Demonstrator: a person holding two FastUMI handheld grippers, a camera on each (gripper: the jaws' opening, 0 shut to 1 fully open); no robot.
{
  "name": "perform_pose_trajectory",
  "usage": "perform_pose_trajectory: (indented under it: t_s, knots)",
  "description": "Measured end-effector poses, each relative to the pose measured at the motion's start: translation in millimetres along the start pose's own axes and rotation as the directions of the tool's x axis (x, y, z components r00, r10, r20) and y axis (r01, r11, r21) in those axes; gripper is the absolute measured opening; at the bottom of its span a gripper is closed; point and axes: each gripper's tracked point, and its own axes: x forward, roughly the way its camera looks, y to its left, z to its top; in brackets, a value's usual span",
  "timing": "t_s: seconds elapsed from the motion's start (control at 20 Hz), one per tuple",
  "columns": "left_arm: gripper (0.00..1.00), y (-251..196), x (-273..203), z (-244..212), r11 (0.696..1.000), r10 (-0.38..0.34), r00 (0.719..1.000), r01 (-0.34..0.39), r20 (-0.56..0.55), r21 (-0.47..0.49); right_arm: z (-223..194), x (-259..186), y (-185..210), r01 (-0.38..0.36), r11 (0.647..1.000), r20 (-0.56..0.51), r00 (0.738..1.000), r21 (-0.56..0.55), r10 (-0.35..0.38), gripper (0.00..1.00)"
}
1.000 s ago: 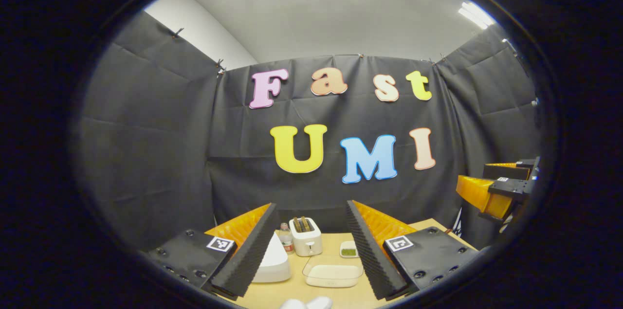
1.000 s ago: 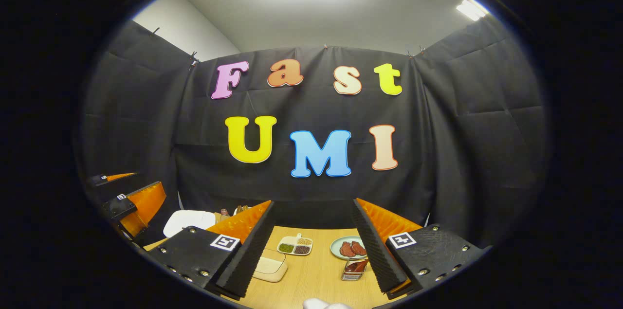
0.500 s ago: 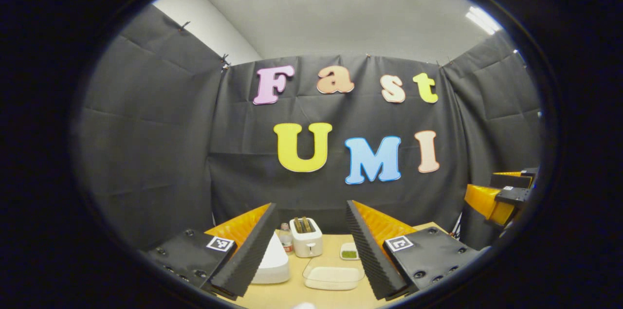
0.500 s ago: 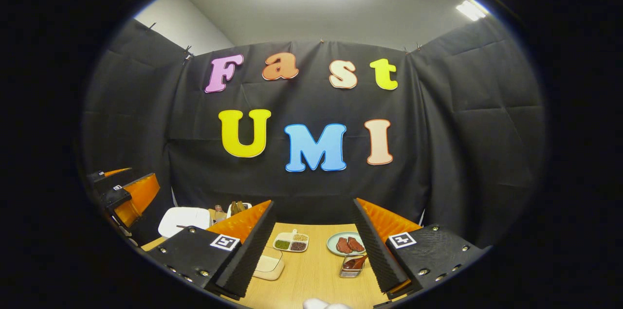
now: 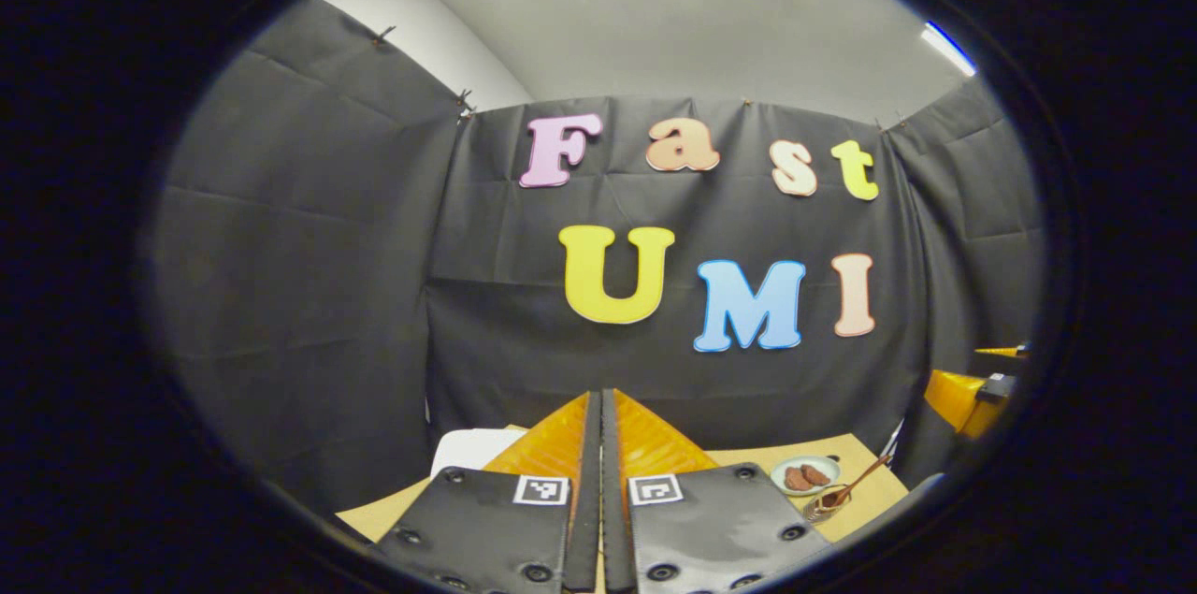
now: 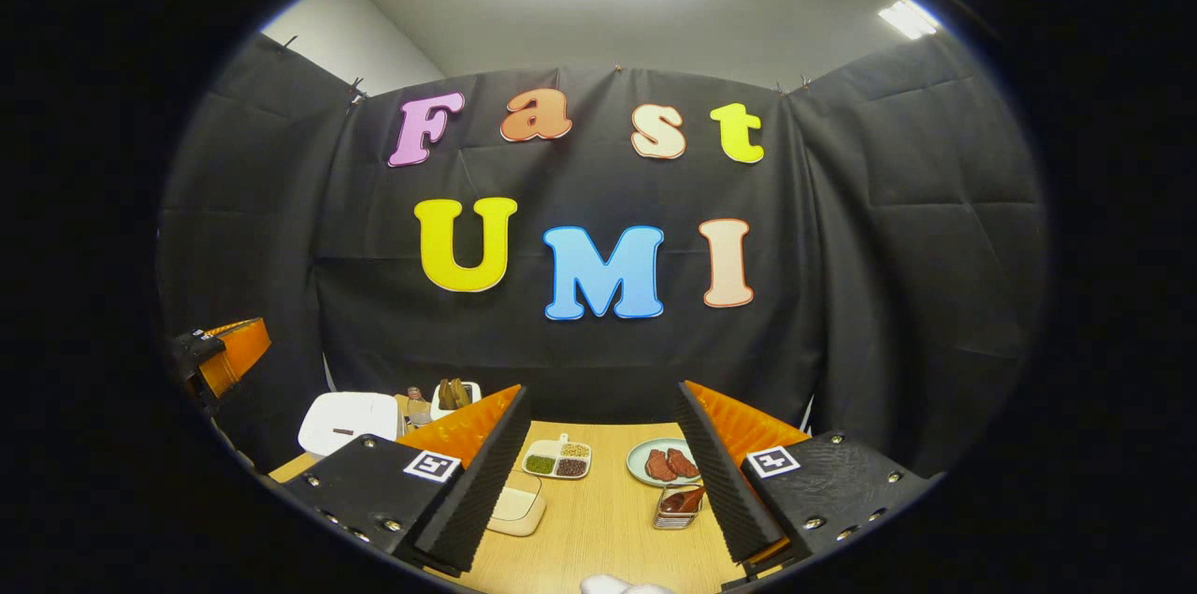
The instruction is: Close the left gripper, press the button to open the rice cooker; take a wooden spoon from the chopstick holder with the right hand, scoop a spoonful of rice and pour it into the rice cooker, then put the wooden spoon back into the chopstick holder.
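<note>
My left gripper (image 5: pixel 599 444) is shut with nothing between its fingers, held above the wooden table. The white rice cooker (image 5: pixel 472 449) peeks out to its left, lid down; in the right gripper view the rice cooker (image 6: pixel 348 421) sits at the far left. My right gripper (image 6: pixel 603 393) is open and empty over the table. Just inside its right finger stands the chopstick holder (image 6: pixel 681 508). From the left gripper view the holder (image 5: pixel 828 505) has a wooden spoon (image 5: pixel 865 474) leaning out of it. A clear rice container (image 6: pixel 517 510) lies by the right gripper's left finger.
A divided dish of beans (image 6: pixel 558 460) and a plate of meat (image 6: pixel 662 463) sit mid-table. A toaster (image 6: pixel 455 396) and a bottle (image 6: pixel 414 404) stand behind the cooker. The other gripper shows at the frame edges: left gripper (image 6: pixel 220 360), right gripper (image 5: pixel 973 393).
My left gripper's fingers have closed together from wide open and it has shifted. The right gripper stays open and has drifted slightly, bringing more of the table into view.
</note>
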Motion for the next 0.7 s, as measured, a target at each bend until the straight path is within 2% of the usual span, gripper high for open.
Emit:
perform_pose_trajectory:
  t_s: [0.2,0.4,0.55,0.7]
  knots:
    - [0.10,13,25,-3,1.000,-0.004,1.000,0.004,-0.018,0.014,-6,8,3,0.009,1.000,-0.024,1.000,-0.009,-0.009,0.96]
    - [0.09,49,73,-26,0.998,0.069,0.995,-0.068,-0.069,0.015,-14,18,12,0.010,1.000,-0.058,0.998,-0.009,-0.011,0.96]
    - [0.09,84,118,-84,0.990,0.133,0.974,-0.140,-0.185,-0.024,-23,22,17,0.010,1.000,-0.095,0.995,-0.020,-0.012,0.96]
    - [0.10,118,157,-148,0.976,0.199,0.931,-0.217,-0.306,-0.027,-32,28,17,0.019,0.999,-0.135,0.990,-0.042,-0.025,0.95]
